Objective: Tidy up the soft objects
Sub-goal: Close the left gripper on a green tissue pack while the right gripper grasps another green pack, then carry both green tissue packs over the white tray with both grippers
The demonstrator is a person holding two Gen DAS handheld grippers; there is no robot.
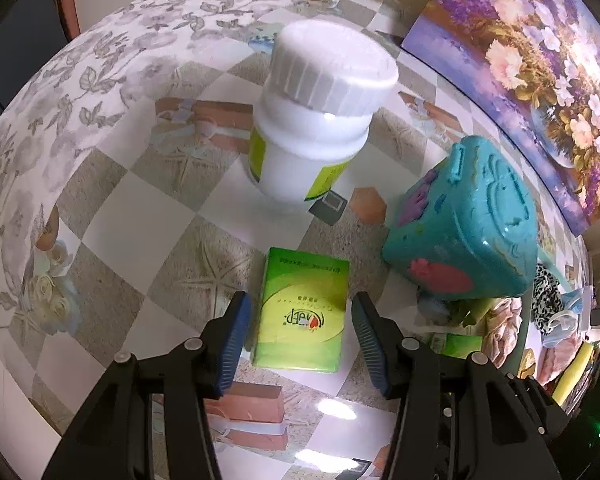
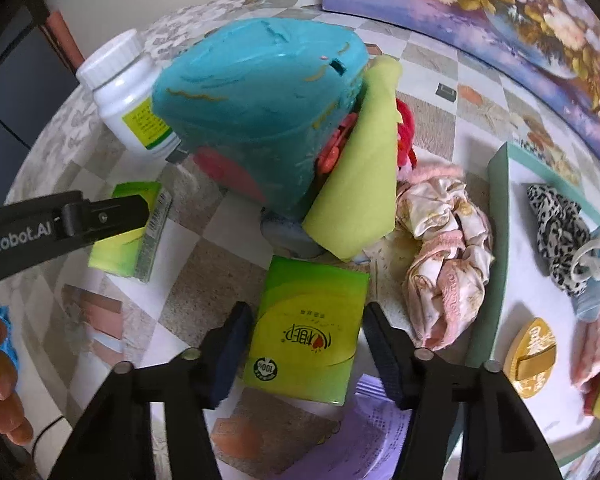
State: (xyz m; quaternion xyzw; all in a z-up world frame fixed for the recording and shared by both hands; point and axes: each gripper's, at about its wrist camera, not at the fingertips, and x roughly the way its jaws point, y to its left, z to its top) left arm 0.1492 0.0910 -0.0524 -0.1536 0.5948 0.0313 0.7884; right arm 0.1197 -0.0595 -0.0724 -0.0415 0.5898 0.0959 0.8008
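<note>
Two green tissue packs lie on the patterned tablecloth. My left gripper (image 1: 298, 306) is open, its jaws on either side of one pack (image 1: 302, 312) without touching it. That pack also shows in the right wrist view (image 2: 134, 232), partly behind the left gripper's finger (image 2: 100, 218). My right gripper (image 2: 308, 316) is open around the second pack (image 2: 310, 332), jaws apart from its sides. A pink-cream scrunchie (image 2: 446, 256) and a yellow-green cloth (image 2: 360, 172) lie beside it. A leopard scrunchie (image 2: 556, 232) lies in the green-rimmed tray (image 2: 496, 240).
A white pill bottle (image 1: 320, 112) stands behind the left pack. A teal toy case (image 1: 468, 220) lies tipped to the right; it also shows in the right wrist view (image 2: 256, 116). A flower painting (image 1: 540, 60) leans at the back. The tray holds a gold object (image 2: 534, 354) and other soft items.
</note>
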